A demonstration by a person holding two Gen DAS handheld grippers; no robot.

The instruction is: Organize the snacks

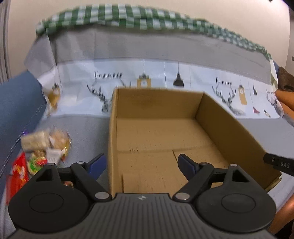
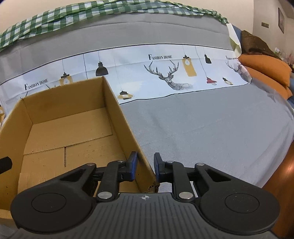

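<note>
Lying in a heap: snacks (image 1: pixel 45 147), blurred packets, tan, white, red and green, on the grey bedspread (image 2: pixel 211 128) left of the box, seen in the left wrist view only
snack detail: one red packet (image 1: pixel 16 174) nearest the camera, partly behind the left claw's body; labels unreadable
box: open cardboard box (image 1: pixel 161 132), nothing inside, flaps flat on its floor, sitting on the bedspread
box vs snacks: near, apart, box's left wall between them
left claw: (image 1: pixel 141 165) spread wide, holding nothing; left finger outside the box's left wall, right finger over the box floor, so the wall sits between them
right claw: (image 2: pixel 145 165) fingers on either side of the box's right wall at the near corner; narrow gap, cannot tell if the pads press the cardboard
near corner: torn, ragged edge just below the right claw
backdrop: printed cloth (image 2: pixel 165 69) with deer, lamps, "FASHION HOME"; green checked cloth (image 2: pixel 73 12) above
far right: orange cushions (image 2: pixel 266 68)
</note>
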